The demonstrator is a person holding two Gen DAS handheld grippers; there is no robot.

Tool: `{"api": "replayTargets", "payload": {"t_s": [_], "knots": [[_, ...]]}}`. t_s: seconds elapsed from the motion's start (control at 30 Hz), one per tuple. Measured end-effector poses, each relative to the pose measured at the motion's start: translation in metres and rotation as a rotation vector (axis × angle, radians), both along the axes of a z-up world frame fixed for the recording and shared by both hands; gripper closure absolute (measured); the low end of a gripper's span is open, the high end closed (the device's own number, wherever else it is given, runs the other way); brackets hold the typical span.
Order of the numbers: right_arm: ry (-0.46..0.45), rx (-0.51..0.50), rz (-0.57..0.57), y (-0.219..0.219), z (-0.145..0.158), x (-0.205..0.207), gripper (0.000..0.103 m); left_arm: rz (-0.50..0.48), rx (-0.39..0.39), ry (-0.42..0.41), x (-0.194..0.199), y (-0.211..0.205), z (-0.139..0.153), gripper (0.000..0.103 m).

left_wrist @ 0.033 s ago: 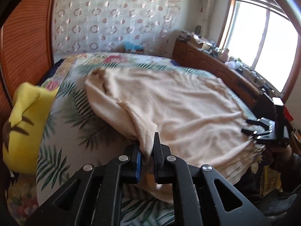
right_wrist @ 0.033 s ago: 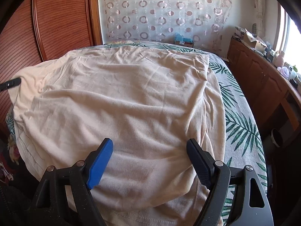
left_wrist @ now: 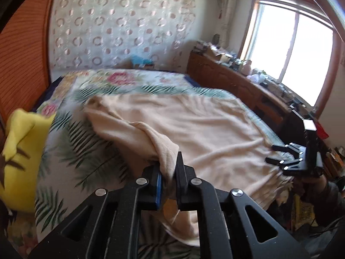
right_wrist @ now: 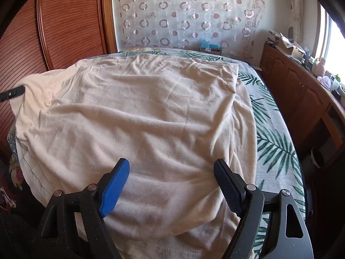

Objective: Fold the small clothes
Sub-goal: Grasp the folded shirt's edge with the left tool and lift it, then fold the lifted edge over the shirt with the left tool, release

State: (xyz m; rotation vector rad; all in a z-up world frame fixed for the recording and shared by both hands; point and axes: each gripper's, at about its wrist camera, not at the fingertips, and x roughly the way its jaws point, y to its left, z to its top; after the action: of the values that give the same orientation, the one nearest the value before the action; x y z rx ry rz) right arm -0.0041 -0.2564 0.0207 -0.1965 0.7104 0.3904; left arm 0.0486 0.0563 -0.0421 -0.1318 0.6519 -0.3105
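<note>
The left gripper (left_wrist: 168,173) is clamped on the cream garment's (right_wrist: 151,116) bunched edge at lower centre, while the right gripper (right_wrist: 171,183), fingers wide apart, hovers over its near hem.

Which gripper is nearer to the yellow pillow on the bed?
Left. The left gripper pinches the cream garment beside the yellow pillow; the right gripper sits open at the bed's opposite side.

No text, label, brand, number or sign could be read in either view. The blue box (right_wrist: 210,46) at 12 o'clock, at the far end of the bed (right_wrist: 278,142), showed a pale patch too small to make out, and the clutter on the sideboard (right_wrist: 295,79) at 2 o'clock was too blurred to tell.
</note>
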Motion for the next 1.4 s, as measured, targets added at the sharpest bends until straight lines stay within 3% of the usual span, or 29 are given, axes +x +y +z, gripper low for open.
{"api": "replayTargets", "payload": {"t_s": [0.4, 0.53, 0.67, 1.33, 1.37, 1.4], "knots": [[-0.11, 0.045, -0.094, -0.054, 0.035, -0.03, 0.021, -0.269, -0.005, -0.1, 0.038, -0.127, 0.064, 0.093], [-0.12, 0.063, -0.126, -0.069, 0.037, -0.036, 0.021, -0.363, -0.036, -0.097, 0.052, -0.17, 0.087, 0.093], [-0.106, 0.131, -0.159, -0.088, 0.039, -0.038, 0.021, -0.428, 0.009, -0.119, 0.054, -0.207, 0.101, 0.092], [-0.138, 0.117, -0.202, -0.102, 0.055, -0.037, 0.021, -0.551, 0.091, -0.006, 0.023, -0.25, 0.065, 0.092], [-0.142, 0.118, -0.207, -0.103, 0.057, -0.037, 0.021, -0.55, 0.095, 0.009, 0.027, -0.25, 0.062, 0.086], [-0.144, 0.117, -0.21, -0.104, 0.057, -0.036, 0.021, -0.553, 0.086, 0.023, 0.03, -0.248, 0.06, 0.073]]}}
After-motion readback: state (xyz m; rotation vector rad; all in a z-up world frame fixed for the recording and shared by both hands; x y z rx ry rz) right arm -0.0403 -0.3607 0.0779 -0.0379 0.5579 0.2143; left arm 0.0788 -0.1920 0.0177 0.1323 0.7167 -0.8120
